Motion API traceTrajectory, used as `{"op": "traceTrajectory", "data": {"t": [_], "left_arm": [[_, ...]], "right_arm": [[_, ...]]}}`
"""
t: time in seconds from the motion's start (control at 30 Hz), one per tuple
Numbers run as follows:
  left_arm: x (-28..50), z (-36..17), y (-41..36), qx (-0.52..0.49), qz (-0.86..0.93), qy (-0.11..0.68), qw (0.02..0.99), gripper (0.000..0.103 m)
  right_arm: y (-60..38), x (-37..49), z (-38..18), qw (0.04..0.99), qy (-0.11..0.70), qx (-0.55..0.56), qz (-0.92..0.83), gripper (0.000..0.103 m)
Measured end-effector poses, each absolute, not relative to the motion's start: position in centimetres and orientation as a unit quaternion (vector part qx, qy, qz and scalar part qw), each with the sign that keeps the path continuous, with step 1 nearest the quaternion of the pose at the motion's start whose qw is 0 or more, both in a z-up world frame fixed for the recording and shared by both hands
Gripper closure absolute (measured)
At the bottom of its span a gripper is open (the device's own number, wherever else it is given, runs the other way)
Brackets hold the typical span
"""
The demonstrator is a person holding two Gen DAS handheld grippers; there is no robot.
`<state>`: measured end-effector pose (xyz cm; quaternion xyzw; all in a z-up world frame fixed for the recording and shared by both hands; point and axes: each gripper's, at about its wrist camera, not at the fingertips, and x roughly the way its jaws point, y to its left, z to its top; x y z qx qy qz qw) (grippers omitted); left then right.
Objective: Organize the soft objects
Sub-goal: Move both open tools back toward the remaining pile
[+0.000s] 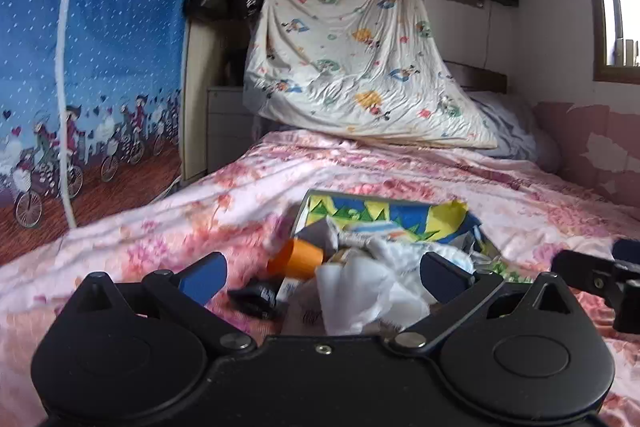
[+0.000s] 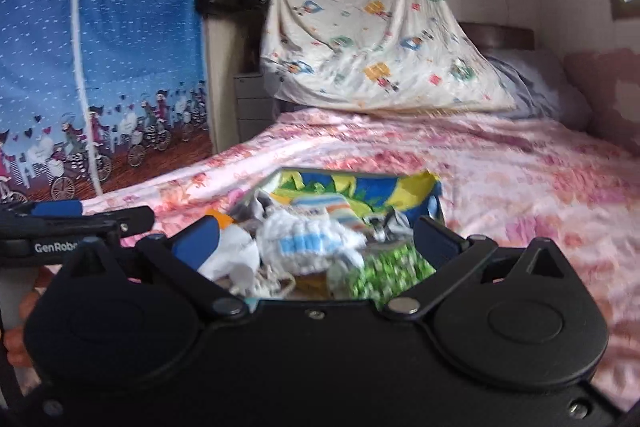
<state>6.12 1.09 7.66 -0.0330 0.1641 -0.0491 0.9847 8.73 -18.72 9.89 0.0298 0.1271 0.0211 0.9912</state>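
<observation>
Both claws hang spread and empty over the pile (image 1: 360,267) of soft things on the bed (image 1: 520,203). The left claw (image 1: 322,273) is near a white cloth (image 1: 360,295); the right claw (image 2: 316,239) frames a white bundle (image 2: 312,243) by the bag (image 2: 360,187).

My left gripper (image 1: 322,277) and right gripper (image 2: 316,241) hung side by side over the bed (image 1: 520,203), jaws spread. Before them sat a box (image 1: 384,209) heaped with soft things. Behind it a sheet (image 1: 352,47) hung at the headboard, a pillow (image 1: 508,123) to its right, a curtain (image 1: 120,27) at the left.
</observation>
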Motion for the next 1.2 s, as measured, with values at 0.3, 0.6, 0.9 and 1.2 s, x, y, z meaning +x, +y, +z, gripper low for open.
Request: {"op": "traceTrajectory", "data": {"t": [0.3, 0.6, 0.9, 1.2], "left_arm": [[6.0, 4.2, 0.6, 0.011, 0.006, 0.209, 0.978, 0.001], [7.1, 1.8, 1.3, 0.022, 0.010, 0.275, 0.961, 0.001], [7.0, 1.6, 1.1, 0.029, -0.002, 0.273, 0.962, 0.001], [7.1, 1.7, 1.2, 0.022, -0.012, 0.271, 0.962, 0.001]], "right_arm": [[-19.1, 7.1, 6.8, 0.988, 0.149, 0.033, -0.010, 0.001], [-18.8, 7.0, 3.8, 0.978, 0.209, 0.016, 0.010, 0.001], [-17.1, 7.8, 1.9, 0.969, 0.243, -0.014, 0.031, 0.001], [-16.0, 8.1, 1.5, 0.965, 0.256, -0.024, 0.050, 0.001]]}}
